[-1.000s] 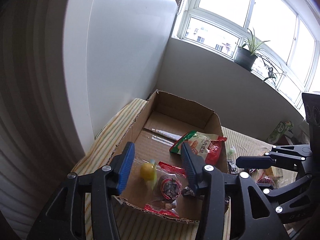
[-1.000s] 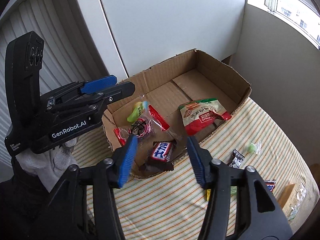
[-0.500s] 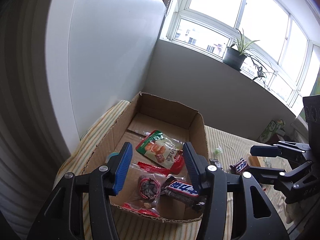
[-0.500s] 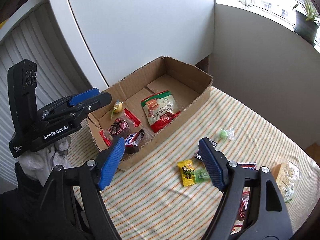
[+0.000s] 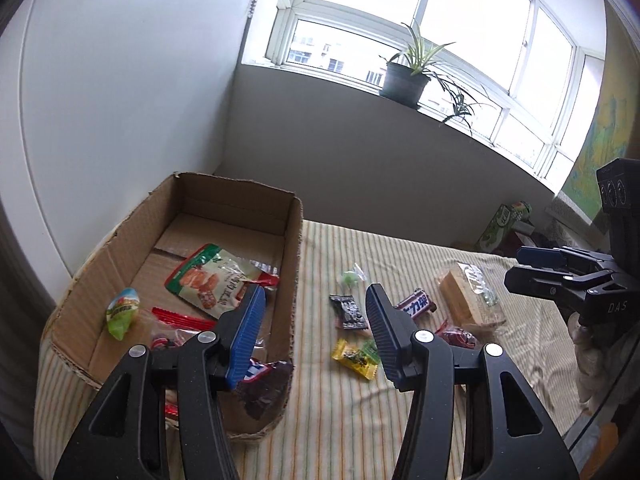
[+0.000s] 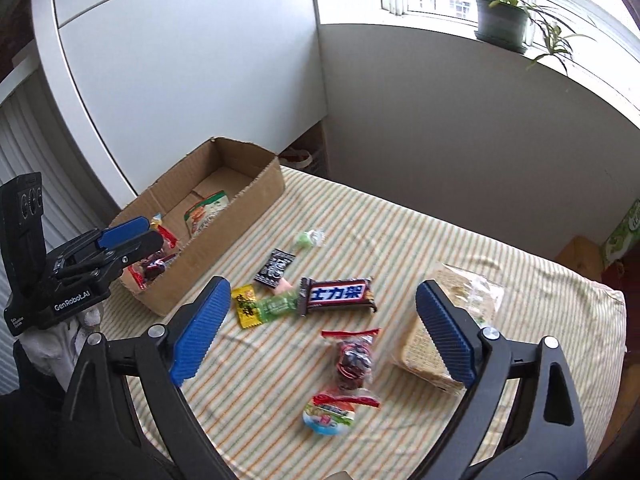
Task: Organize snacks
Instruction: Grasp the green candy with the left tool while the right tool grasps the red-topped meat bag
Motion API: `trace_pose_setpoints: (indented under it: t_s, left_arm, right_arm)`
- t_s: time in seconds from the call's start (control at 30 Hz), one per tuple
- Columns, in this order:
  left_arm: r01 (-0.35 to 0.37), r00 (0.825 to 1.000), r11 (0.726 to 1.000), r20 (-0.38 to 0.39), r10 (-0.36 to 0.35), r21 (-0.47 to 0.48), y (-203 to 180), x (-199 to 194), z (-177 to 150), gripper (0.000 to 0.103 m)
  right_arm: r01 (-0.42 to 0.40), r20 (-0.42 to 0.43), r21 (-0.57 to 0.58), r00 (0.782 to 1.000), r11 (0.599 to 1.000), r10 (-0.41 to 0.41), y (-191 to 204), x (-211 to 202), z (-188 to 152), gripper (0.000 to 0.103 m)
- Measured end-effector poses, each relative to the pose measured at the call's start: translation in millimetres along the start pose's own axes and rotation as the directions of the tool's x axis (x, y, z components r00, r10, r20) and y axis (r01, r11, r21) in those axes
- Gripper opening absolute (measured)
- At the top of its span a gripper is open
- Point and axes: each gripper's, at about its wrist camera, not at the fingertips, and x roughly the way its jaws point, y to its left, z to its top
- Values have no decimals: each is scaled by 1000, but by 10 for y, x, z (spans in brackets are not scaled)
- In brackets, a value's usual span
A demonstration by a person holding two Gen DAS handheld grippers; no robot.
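1. Sitting at the tabletop's [image 6: 400, 240] far-left corner, the cardboard box [image 6: 256, 196] holds a green-and-red pouch [image 5: 208, 280], a green candy [image 5: 122, 312] and other wrapped snacks.
2. Outside the box, just beside its long wall, lie a black sachet [image 6: 275, 266], a yellow packet [image 6: 246, 306] and a brown chocolate bar [image 6: 340, 294]; a wafer pack [image 6: 440, 320] lies well apart from the box.
3. Left gripper [image 5: 316, 340] hangs over the box's near corner, fingers partly apart, nothing between them.
4. Right gripper [image 6: 324, 338] is opening wide, empty, over the loose snacks beside the box.
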Motion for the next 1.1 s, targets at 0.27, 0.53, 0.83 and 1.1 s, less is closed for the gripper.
trace_pose_setpoints:
  t_s: [0.27,0.53,0.83,1.1]
  left_arm:
    - [72,993,991,-104,-60,115,-456,203,-217,52]
    - [114,977,978,-197,-79,173,-548,318,-406,52]
    - [97,968,980,-247,-52,172,-581,573,-406,51]
    - [75,957,971,-289,-6,228,-726,858,-406,51]
  right_arm:
    - [-32,-91,91,995,995,41,-339,-38,-298,96]
    - [-119,-186,83,974,989,133,-281,115,-446,90]
    - [-159,-257,102,949,982,181,-327,515,-461,77]
    - [-185,-291,85,935,979,202,-308,715,-438,70]
